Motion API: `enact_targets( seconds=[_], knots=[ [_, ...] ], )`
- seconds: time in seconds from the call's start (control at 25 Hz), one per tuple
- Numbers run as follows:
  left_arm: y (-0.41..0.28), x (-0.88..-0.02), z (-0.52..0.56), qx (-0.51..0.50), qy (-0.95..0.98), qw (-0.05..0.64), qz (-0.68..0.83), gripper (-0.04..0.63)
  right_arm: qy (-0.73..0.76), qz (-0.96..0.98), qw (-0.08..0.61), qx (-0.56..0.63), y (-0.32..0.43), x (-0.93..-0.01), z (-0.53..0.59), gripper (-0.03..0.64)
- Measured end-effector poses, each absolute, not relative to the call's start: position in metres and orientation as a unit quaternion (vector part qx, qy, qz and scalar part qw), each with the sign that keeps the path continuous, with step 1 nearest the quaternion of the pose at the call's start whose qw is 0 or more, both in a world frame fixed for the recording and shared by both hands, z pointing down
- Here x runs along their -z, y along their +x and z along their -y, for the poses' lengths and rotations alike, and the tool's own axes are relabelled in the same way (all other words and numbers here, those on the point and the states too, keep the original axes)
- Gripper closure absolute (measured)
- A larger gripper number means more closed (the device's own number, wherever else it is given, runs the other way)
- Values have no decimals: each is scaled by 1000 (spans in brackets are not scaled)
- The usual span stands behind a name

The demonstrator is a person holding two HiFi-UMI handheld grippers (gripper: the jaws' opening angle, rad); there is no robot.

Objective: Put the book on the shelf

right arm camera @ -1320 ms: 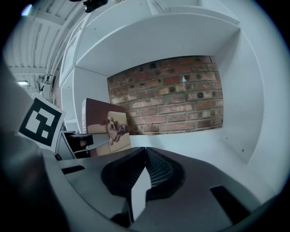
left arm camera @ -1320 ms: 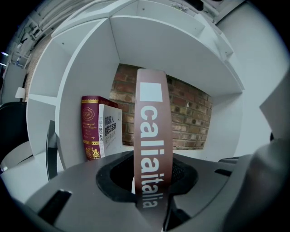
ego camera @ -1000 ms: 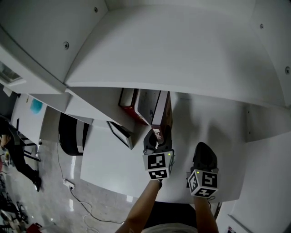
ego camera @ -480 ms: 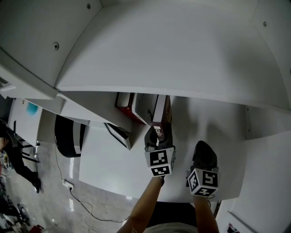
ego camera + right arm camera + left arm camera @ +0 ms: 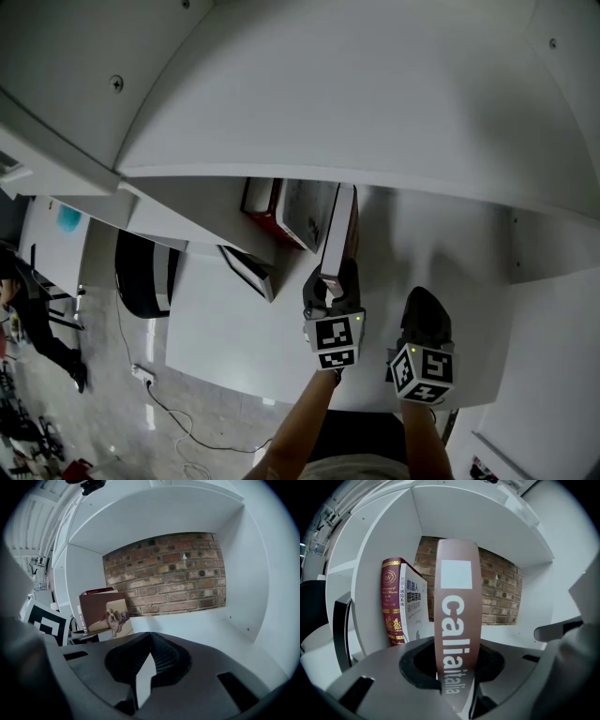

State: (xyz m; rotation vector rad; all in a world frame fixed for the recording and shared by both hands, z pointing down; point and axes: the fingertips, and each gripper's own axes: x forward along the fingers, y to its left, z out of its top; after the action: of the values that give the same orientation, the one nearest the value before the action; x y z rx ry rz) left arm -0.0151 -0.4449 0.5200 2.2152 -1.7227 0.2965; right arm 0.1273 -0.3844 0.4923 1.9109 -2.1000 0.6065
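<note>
A brown book with white lettering on its spine stands upright on the white shelf floor. My left gripper is shut on the spine, low down. To the book's left stand a white book and a red book, the red one against the compartment's side wall. In the right gripper view the brown book's cover shows a dog. My right gripper hovers to the right of the book, with its jaws shut on nothing.
The compartment has a brick-pattern back and white side walls, with free floor to the right of the books. A black-framed panel leans outside the shelf's left wall. Below on the floor are a black chair and a cable.
The left gripper and the brown book have edged slightly farther into the compartment, and the book stands a bit straighter. The right gripper has kept still.
</note>
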Motion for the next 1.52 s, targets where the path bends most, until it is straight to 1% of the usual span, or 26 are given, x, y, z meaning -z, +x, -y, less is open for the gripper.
enact_targets(
  seconds=[0.4, 0.68, 1.52],
  knots=[
    [-17, -532, 431, -112, 773, 161, 604, 448, 650, 721, 121, -208, 123, -493, 381, 600],
    [-10, -533, 432, -131, 774, 137, 604, 448, 646, 724, 120, -211, 119, -494, 381, 600],
    [0, -533, 476, -129, 773, 128, 608, 448, 657, 712, 123, -213, 132, -498, 390, 600]
  ],
)
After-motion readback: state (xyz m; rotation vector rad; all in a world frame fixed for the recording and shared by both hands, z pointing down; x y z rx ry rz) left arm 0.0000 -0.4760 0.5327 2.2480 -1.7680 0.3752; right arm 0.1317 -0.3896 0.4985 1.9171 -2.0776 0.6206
